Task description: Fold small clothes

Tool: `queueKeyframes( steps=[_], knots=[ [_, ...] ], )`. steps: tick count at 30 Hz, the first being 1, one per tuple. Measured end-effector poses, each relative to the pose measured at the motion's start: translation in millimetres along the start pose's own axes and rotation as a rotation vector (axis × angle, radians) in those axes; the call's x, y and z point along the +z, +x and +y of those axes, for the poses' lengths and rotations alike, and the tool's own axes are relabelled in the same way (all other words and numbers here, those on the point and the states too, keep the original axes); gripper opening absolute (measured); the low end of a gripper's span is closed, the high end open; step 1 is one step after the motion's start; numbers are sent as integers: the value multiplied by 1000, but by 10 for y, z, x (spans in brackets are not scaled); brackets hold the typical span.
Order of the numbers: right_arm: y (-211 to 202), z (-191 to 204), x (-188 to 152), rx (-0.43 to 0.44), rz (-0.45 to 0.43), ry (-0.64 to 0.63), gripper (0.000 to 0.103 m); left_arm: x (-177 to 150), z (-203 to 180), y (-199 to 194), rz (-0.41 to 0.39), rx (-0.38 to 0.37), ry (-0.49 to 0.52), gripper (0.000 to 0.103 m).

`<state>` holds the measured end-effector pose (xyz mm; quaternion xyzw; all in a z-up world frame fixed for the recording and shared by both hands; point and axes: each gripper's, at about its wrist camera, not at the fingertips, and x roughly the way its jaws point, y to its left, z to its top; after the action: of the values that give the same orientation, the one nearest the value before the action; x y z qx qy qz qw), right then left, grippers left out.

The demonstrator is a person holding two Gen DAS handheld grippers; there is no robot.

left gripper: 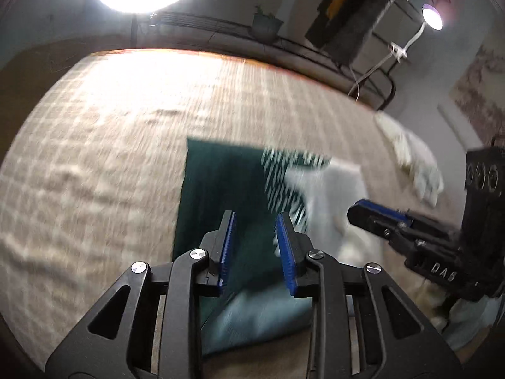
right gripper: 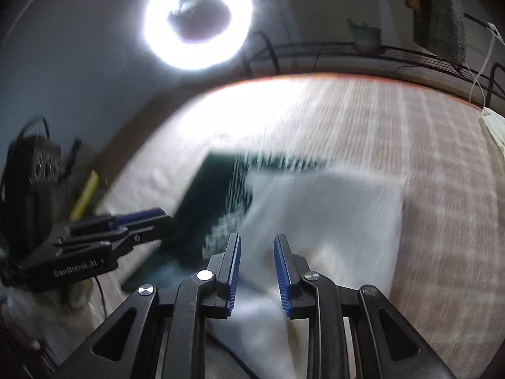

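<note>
A small garment, dark green (left gripper: 221, 183) on the left and white (left gripper: 334, 195) on the right with a striped band between, lies flat on the checked beige tablecloth (left gripper: 110, 145). It shows in the right wrist view too, green (right gripper: 217, 189) and white (right gripper: 331, 208). My left gripper (left gripper: 256, 218) is open, empty, above the green part's near edge. My right gripper (right gripper: 256, 240) is open, empty, above the white part. Each gripper shows in the other's view, the right one (left gripper: 372, 213) and the left one (right gripper: 148, 218). Both frames are motion-blurred.
A crumpled white cloth (left gripper: 410, 161) lies at the table's right edge. A ring light (right gripper: 197, 20) glares behind the far edge. A small lamp (left gripper: 431, 17), a potted plant (left gripper: 266, 22) and cables stand behind the table. A yellow object (right gripper: 85, 194) lies at the left.
</note>
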<state>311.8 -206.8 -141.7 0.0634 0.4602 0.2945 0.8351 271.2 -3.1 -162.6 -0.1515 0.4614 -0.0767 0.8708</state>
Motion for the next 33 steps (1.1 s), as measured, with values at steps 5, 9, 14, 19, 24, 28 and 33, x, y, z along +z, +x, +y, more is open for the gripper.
queueKeyframes(
  steps=[5, 9, 14, 19, 24, 28, 33],
  knots=[
    [90, -101, 190, -16, -29, 49, 19, 252, -58, 337, 9, -12, -40, 29],
    [303, -104, 248, -26, -5, 40, 19, 306, -74, 591, 14, 16, -48, 29],
    [526, -187, 287, -43, 35, 24, 19, 253, -15, 893, 40, 134, 13, 28],
    [653, -293, 244, -59, 97, 35, 17, 341, 72, 802, 25, 95, -41, 28],
    [465, -291, 404, -12, 13, 58, 19, 480, 59, 693, -47, 64, -34, 28],
    [512, -251, 494, -17, -12, 52, 19, 517, 33, 832, -32, 75, -20, 28],
    [753, -269, 484, -50, 23, 48, 19, 555, 48, 1056, -6, 118, -21, 28]
  ],
)
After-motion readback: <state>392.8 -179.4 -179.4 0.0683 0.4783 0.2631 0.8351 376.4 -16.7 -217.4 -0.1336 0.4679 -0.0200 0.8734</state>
